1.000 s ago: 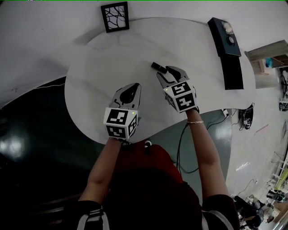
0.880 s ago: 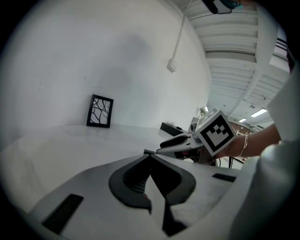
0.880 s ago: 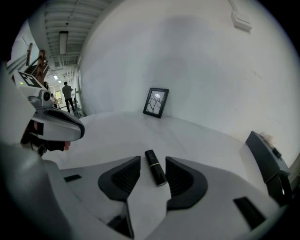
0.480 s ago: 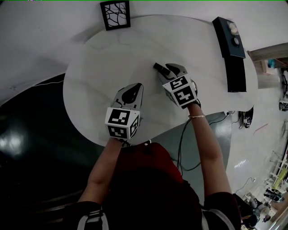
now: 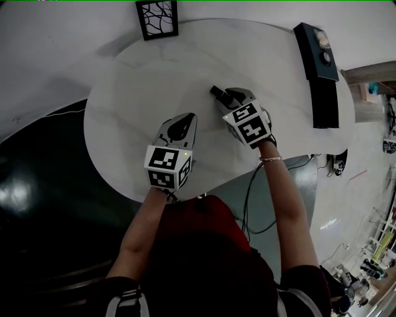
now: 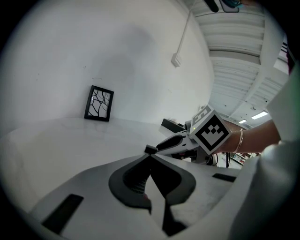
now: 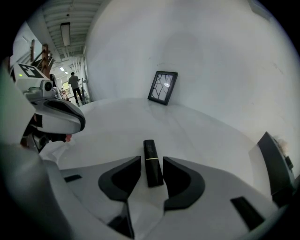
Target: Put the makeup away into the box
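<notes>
Plainly the black lipstick [image 7: 152,171] lies flat on the counter [image 7: 187,126], lengthwise between the right gripper's [image 7: 151,160] released jaws, ready for a pinch on its sides. The left gripper [image 6: 150,151] hovers alongside, jaws clenched on nothing. The dark box [image 5: 317,62] sits well apart.

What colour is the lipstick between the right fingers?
Black lipstick with a thin gold band; right gripper view.

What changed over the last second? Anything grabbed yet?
The right gripper edged slightly forward, so the lipstick now lies between its open jaws, not gripped yet. The left gripper stayed shut and empty over the table. The lipstick, box and picture frame did not move.
</notes>
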`<state>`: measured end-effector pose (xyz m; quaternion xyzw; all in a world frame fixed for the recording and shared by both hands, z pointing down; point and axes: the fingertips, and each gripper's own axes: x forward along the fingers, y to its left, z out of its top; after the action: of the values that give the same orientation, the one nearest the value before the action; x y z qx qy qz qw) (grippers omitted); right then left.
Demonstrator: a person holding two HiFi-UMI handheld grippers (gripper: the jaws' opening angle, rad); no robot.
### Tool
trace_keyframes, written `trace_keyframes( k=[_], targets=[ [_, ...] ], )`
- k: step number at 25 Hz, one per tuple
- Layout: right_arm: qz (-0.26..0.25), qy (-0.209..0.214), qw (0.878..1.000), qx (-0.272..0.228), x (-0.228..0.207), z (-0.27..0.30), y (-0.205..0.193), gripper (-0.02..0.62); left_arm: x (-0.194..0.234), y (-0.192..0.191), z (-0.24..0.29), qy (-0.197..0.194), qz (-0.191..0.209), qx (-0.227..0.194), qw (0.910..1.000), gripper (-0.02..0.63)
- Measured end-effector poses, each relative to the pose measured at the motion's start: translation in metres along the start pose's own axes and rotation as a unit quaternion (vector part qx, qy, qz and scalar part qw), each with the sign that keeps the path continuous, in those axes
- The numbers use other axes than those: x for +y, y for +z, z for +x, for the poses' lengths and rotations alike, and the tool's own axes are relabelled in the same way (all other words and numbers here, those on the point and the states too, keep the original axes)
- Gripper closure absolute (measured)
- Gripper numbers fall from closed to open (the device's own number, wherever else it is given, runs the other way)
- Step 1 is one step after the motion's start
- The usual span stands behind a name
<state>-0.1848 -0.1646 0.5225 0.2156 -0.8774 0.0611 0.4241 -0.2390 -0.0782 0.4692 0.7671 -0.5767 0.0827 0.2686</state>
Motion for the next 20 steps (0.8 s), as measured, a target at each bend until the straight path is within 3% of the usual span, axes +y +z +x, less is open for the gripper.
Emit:
trace_keyframes(
  k=[5,13,20],
  targets=[
    [0.0,0.017,1.0,0.001,0.005,0.0,0.001,0.483,-0.003,0.001,0.001,-0.001,-0.002,0.0,1.0,0.583],
    [0.002,0.016,1.0,0.0,0.005,0.001,0.0,0.489,-0.006,0.001,-0.002,-0.004,0.001,-0.002,1.0,0.583],
    [0.023,-0.01,1.0,-0.019,0.008,-0.011,0.005,0.491,-0.011,0.006,-0.005,-0.014,0.01,-0.006,0.9998,0.583]
  ],
)
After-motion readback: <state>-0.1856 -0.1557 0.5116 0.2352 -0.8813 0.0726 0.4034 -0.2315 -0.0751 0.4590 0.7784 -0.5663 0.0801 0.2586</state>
